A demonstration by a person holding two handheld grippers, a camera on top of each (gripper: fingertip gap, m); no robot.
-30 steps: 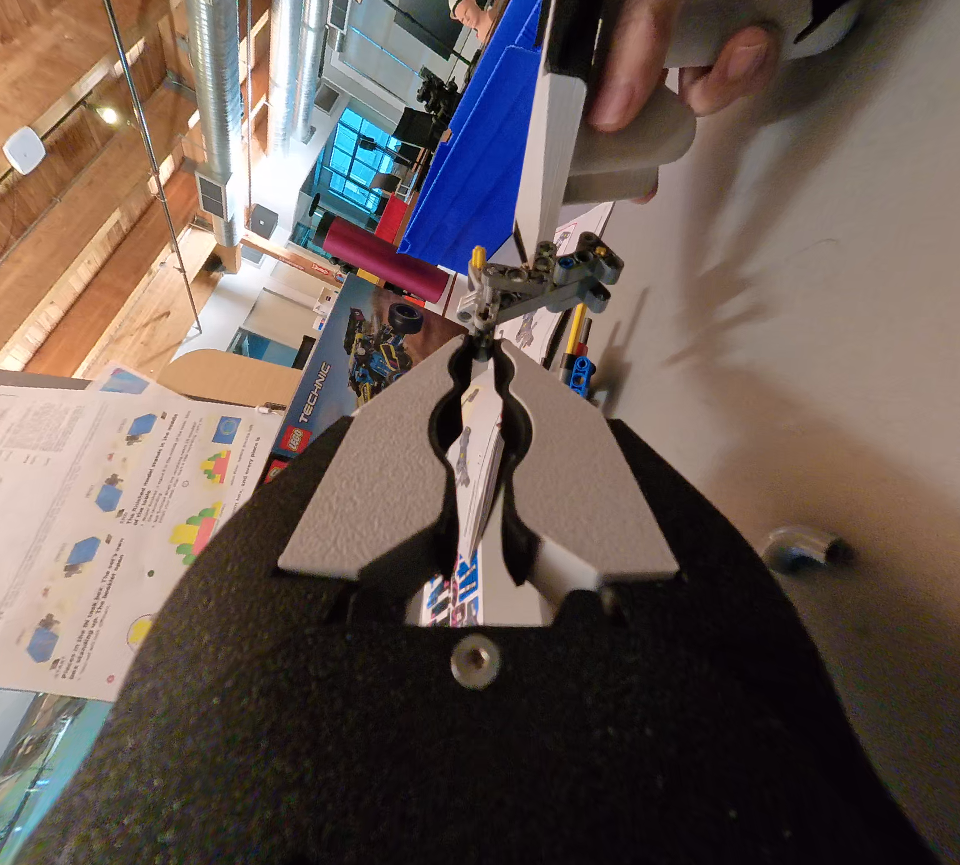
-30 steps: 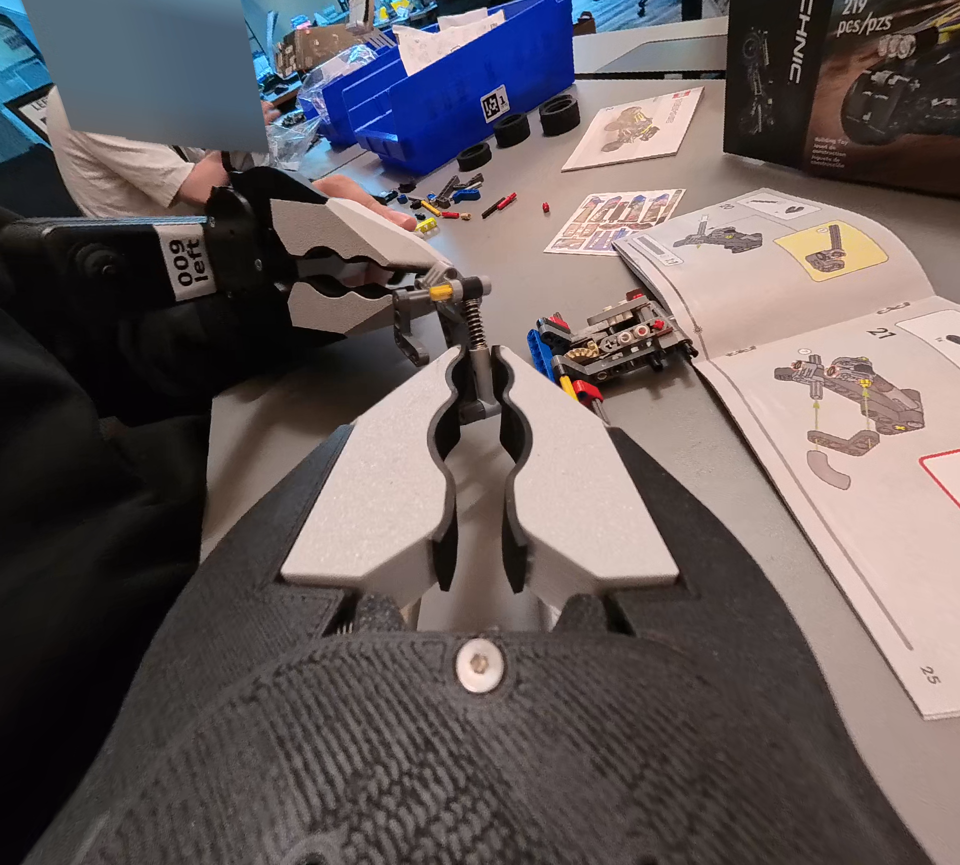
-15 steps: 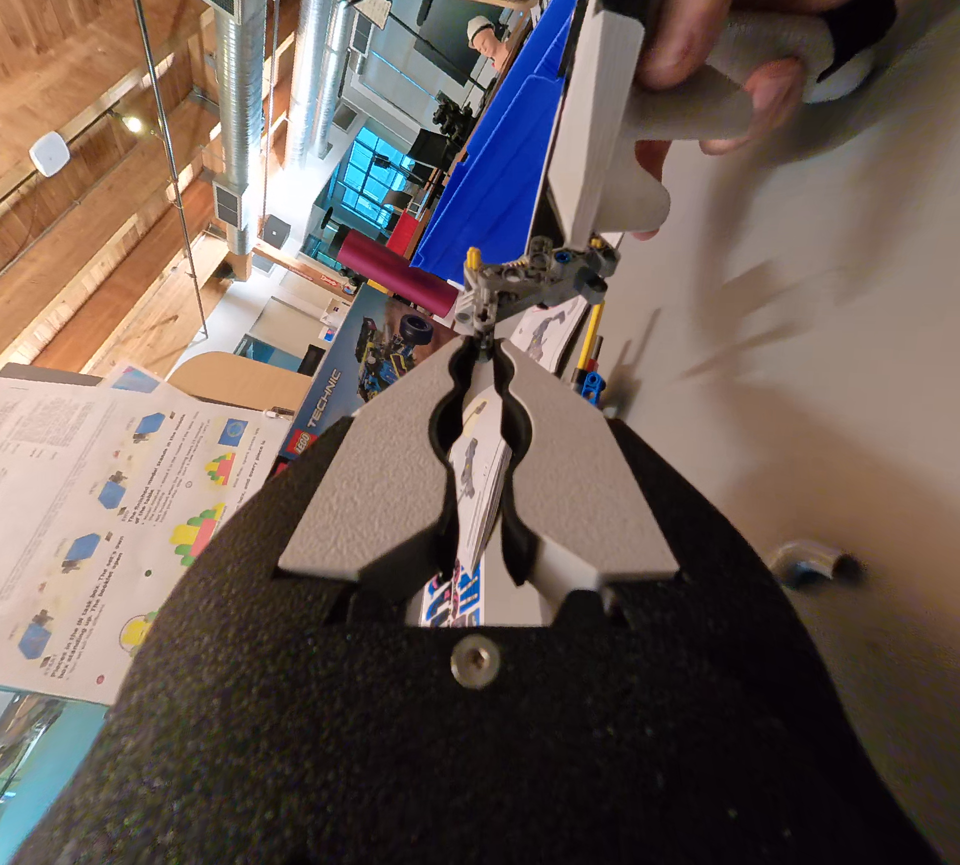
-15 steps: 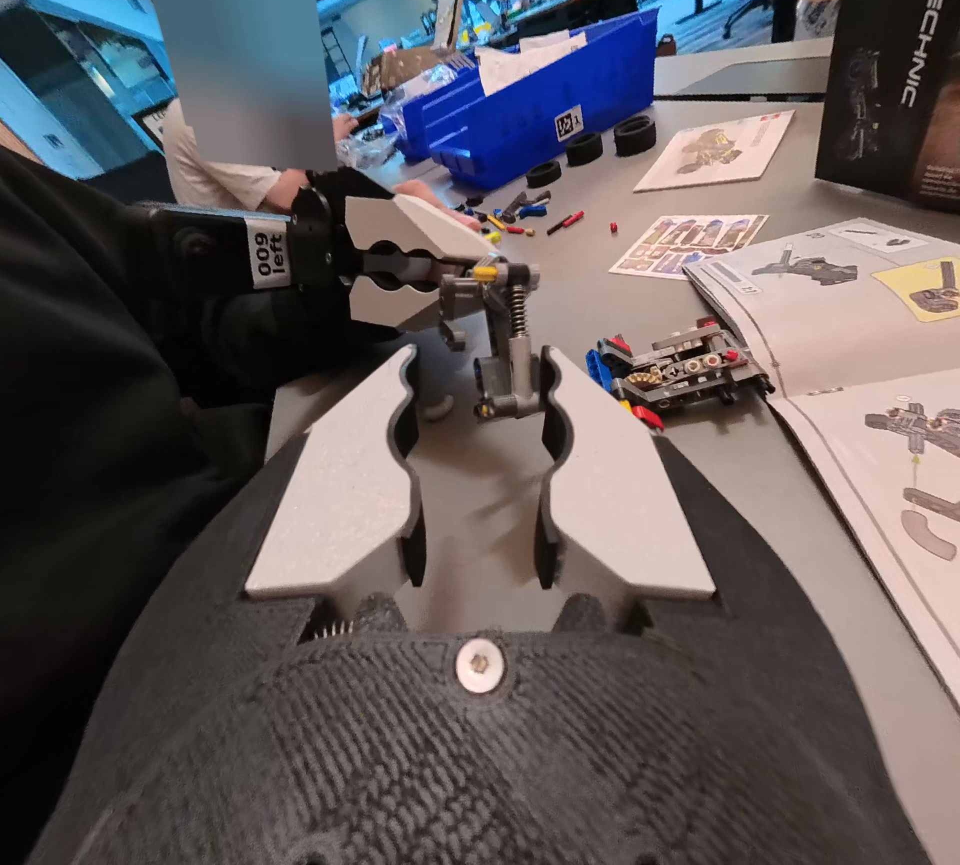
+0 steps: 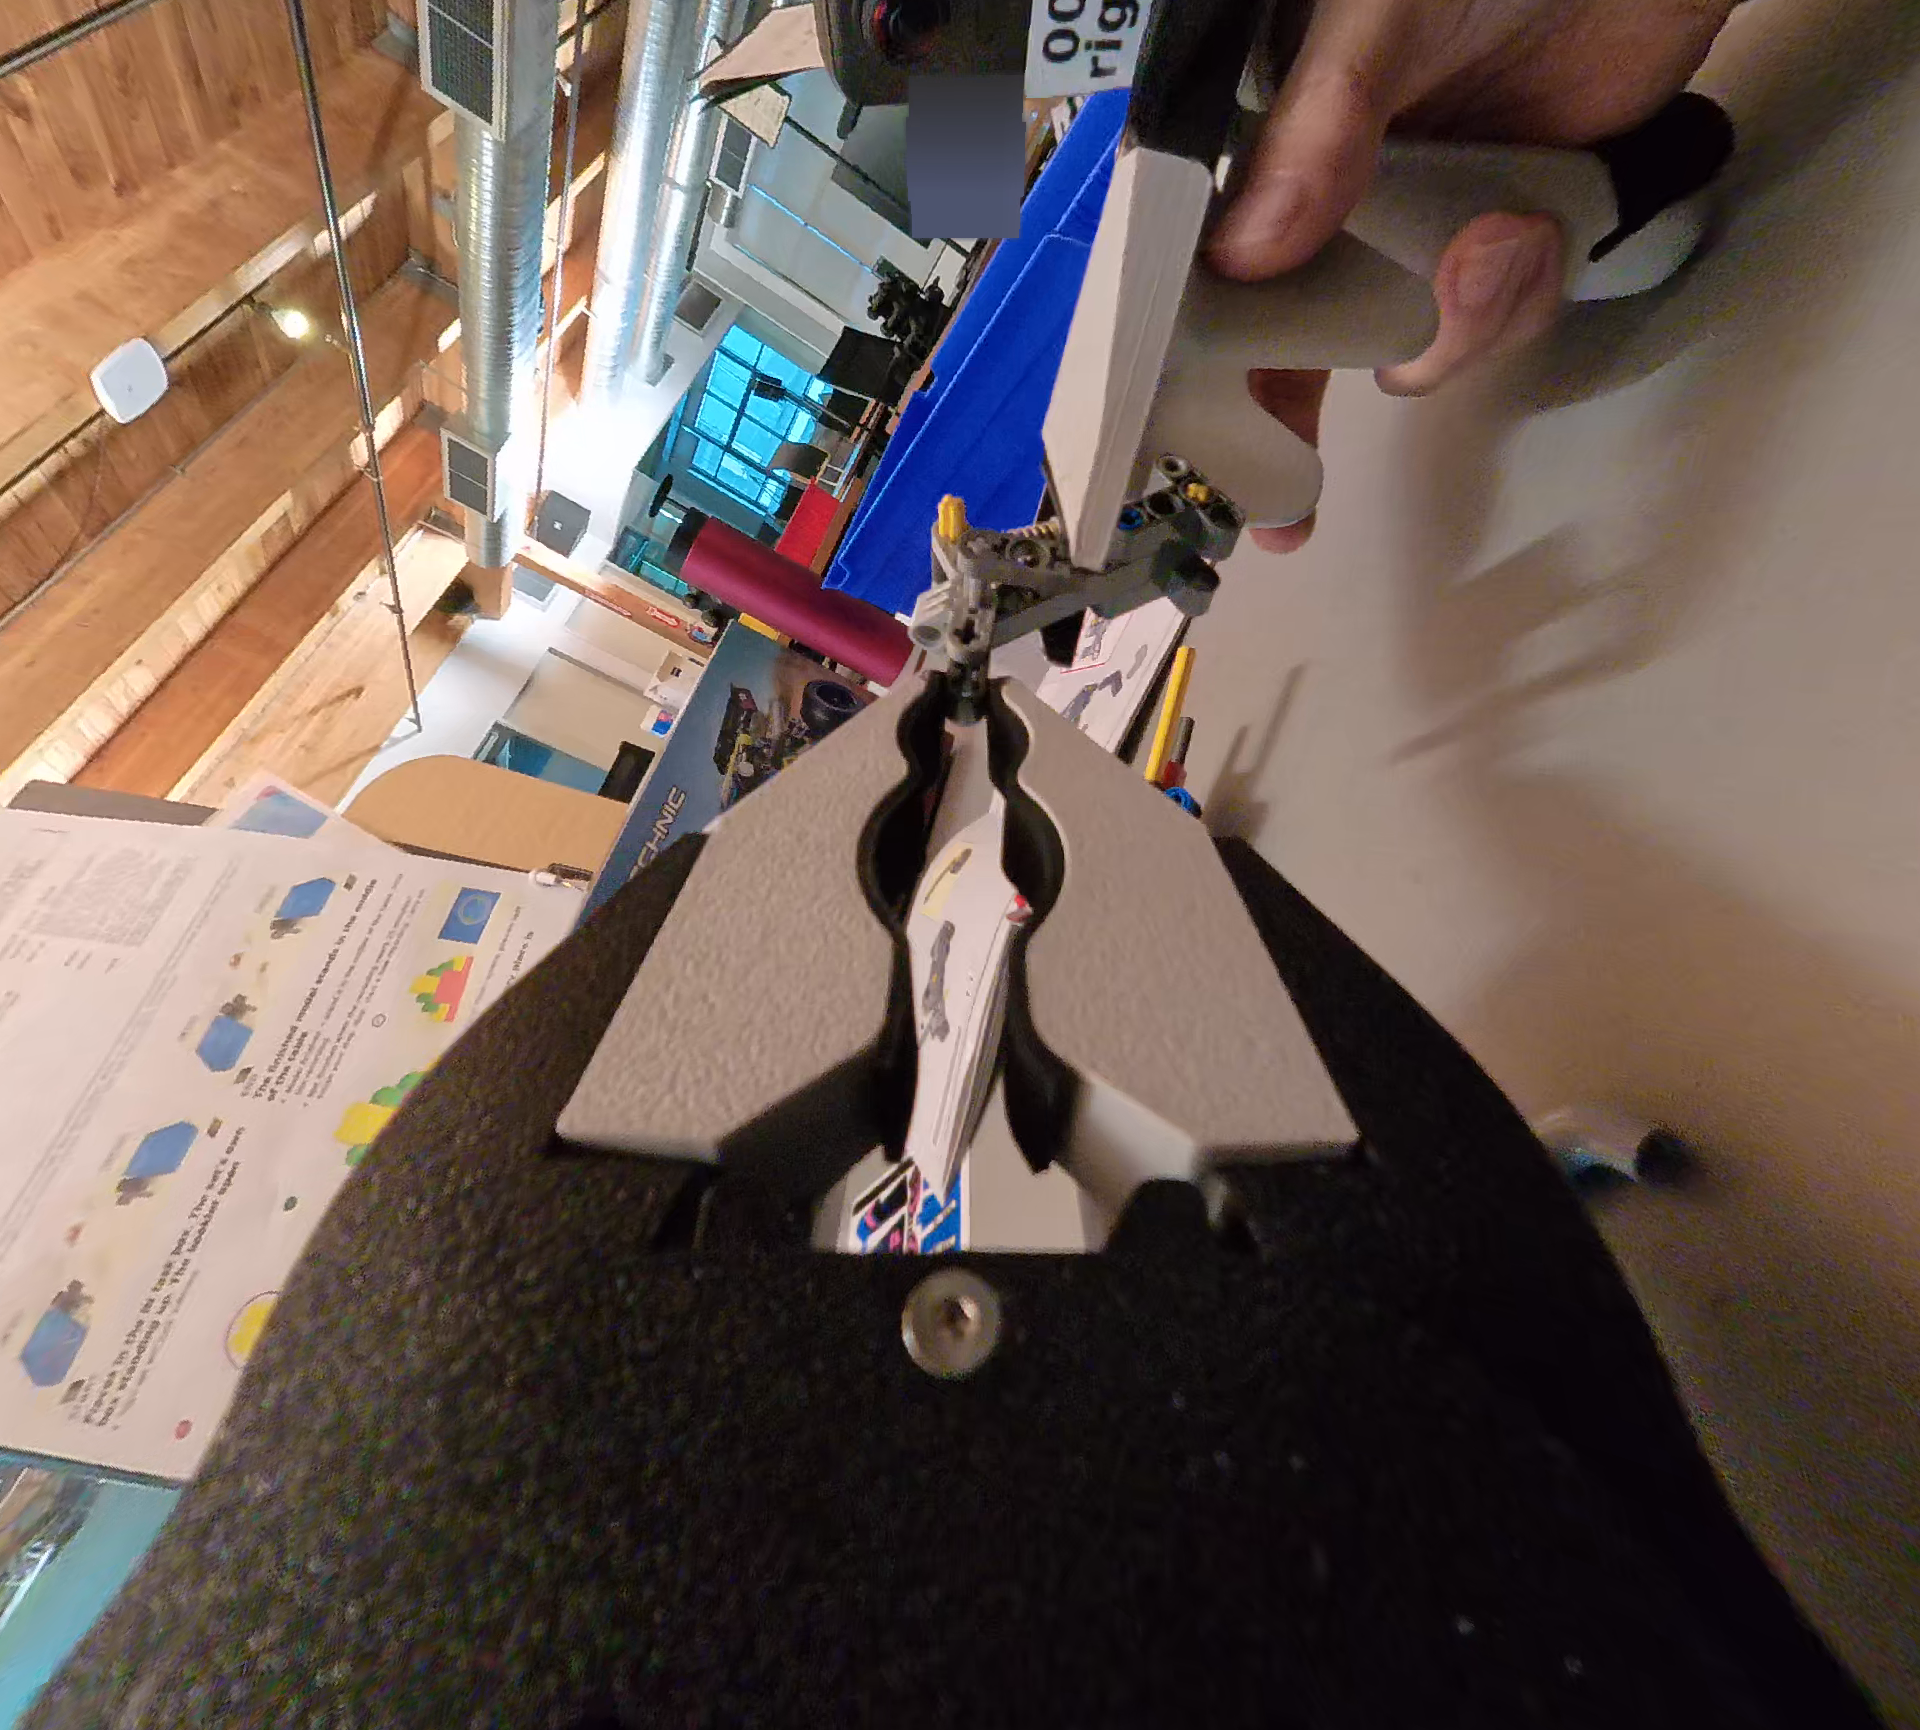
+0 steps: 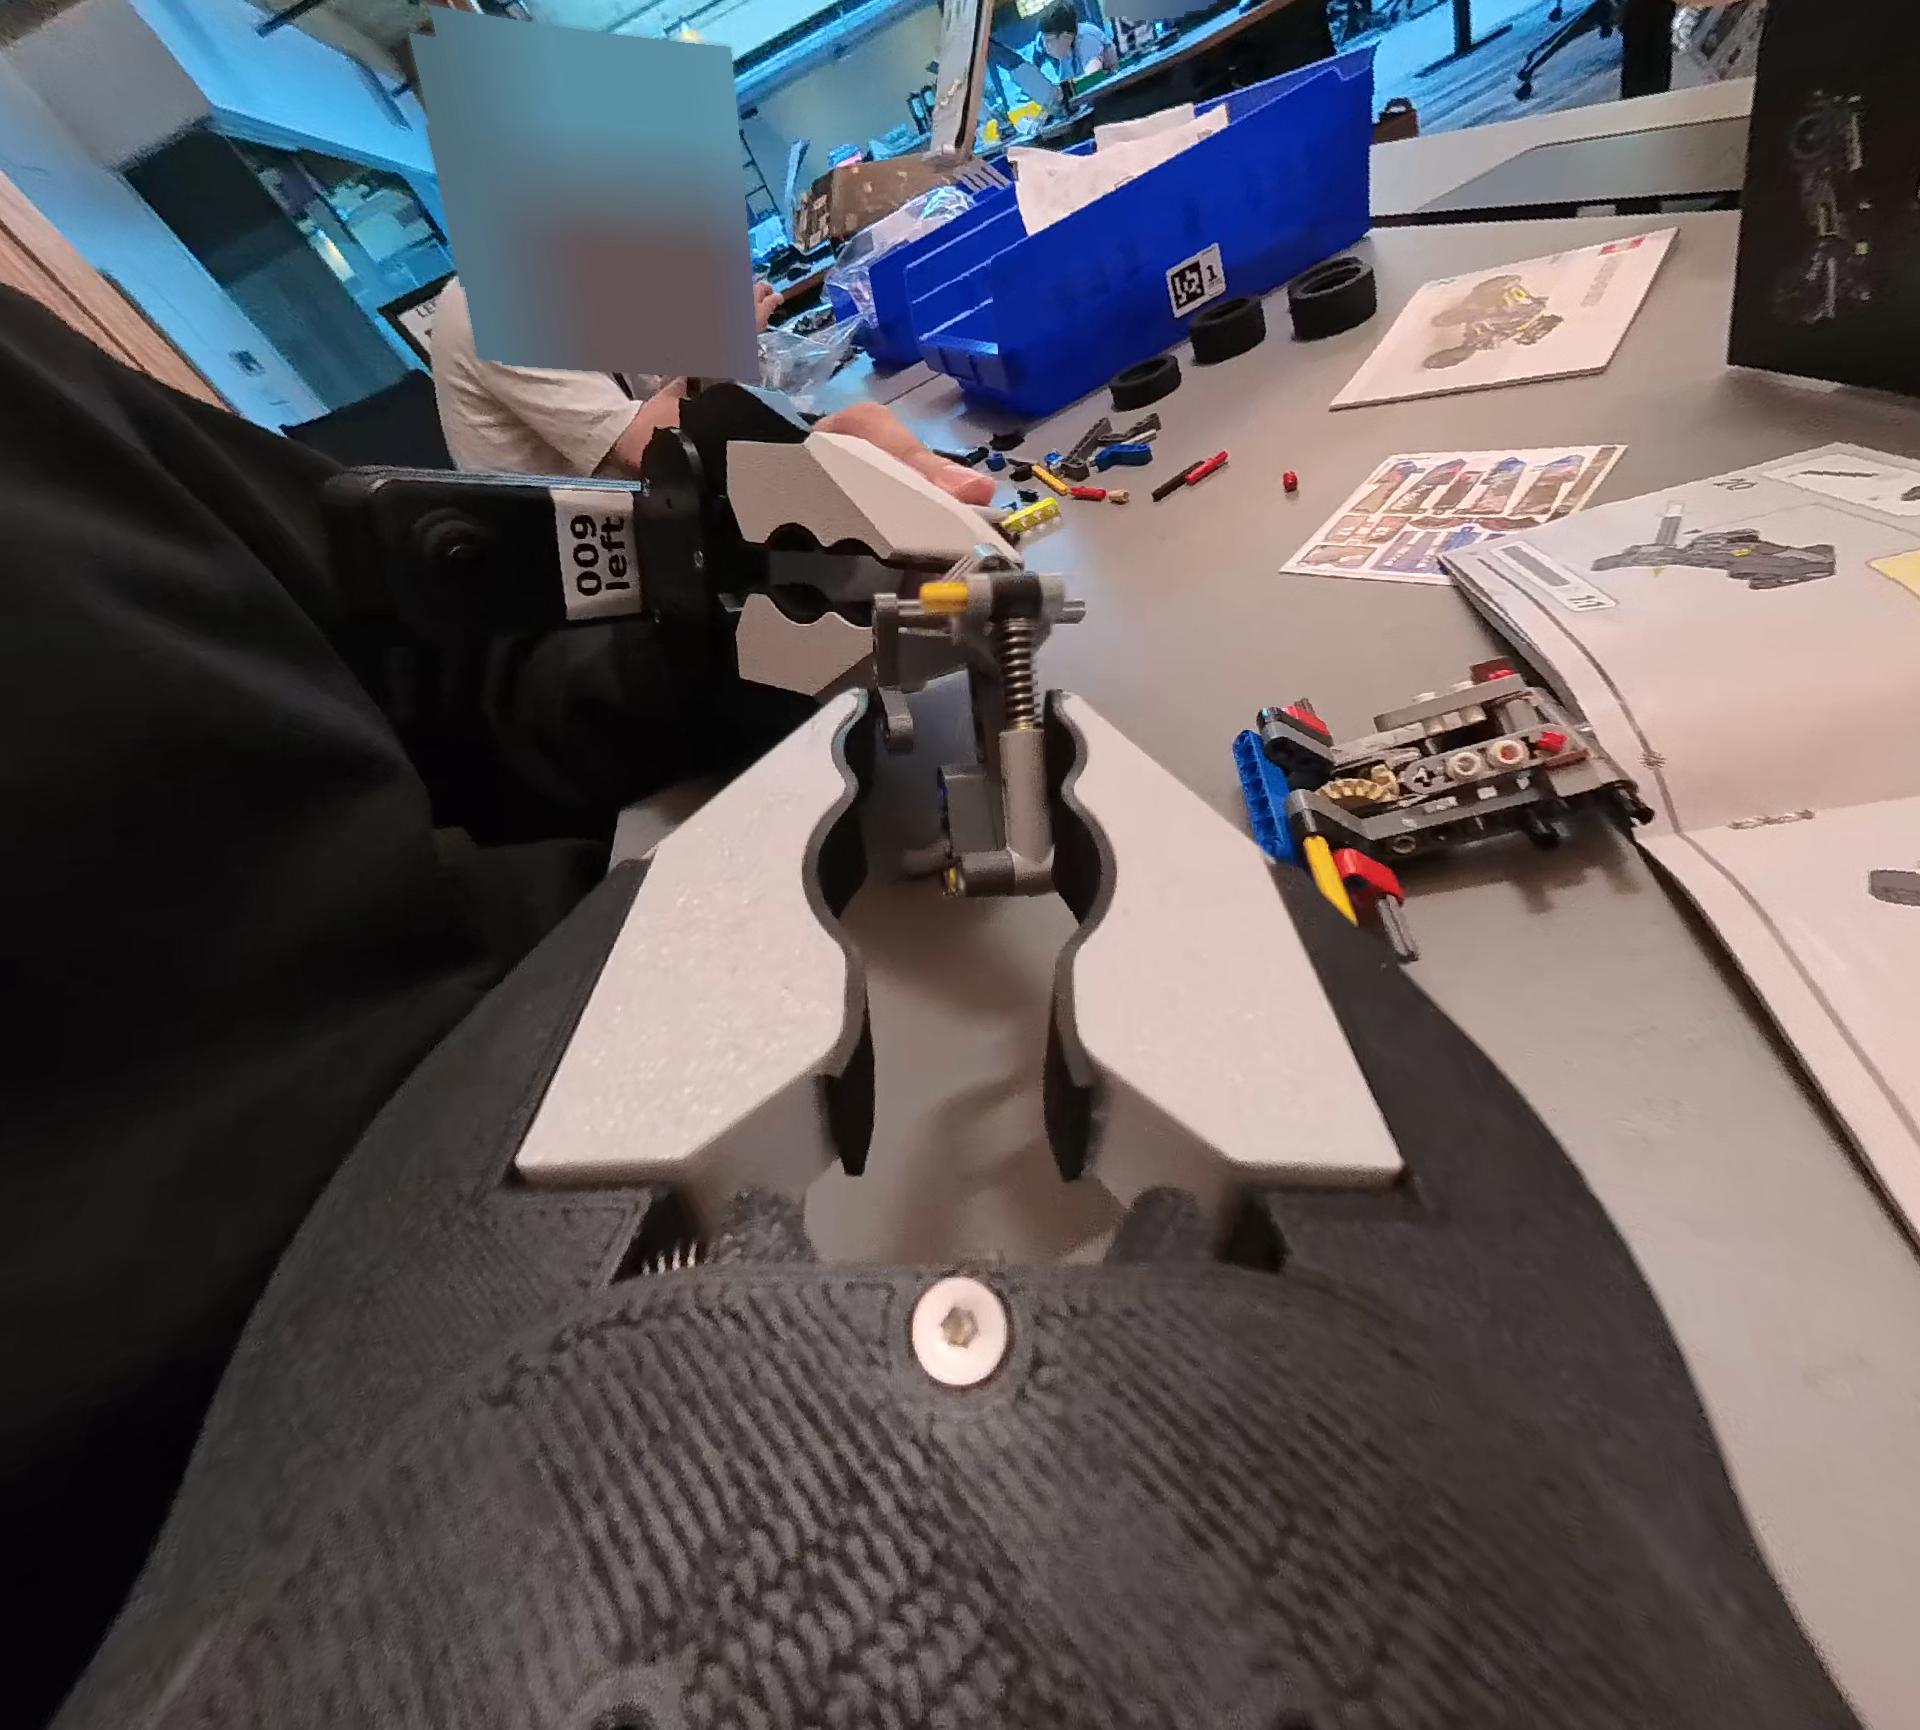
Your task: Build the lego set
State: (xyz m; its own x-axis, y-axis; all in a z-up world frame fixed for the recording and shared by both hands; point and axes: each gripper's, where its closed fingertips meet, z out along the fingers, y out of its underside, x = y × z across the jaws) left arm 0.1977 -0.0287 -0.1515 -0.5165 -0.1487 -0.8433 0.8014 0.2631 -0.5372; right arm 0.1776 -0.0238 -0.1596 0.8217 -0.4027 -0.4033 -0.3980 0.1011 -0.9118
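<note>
Right gripper (image 6: 956, 724) narrowed around shock assembly (image 6: 977, 704), contact unclear | left gripper (image 5: 961, 693) jaws pinching its end

A small grey lego sub-assembly (image 6: 977, 724) with a coiled spring and yellow pin is standing upright at frame centre, off the table. A larger grey chassis section (image 6: 1423, 776), with blue, red and yellow pieces, is lying at centre right beside the open instruction booklet (image 6: 1714, 641).
</note>
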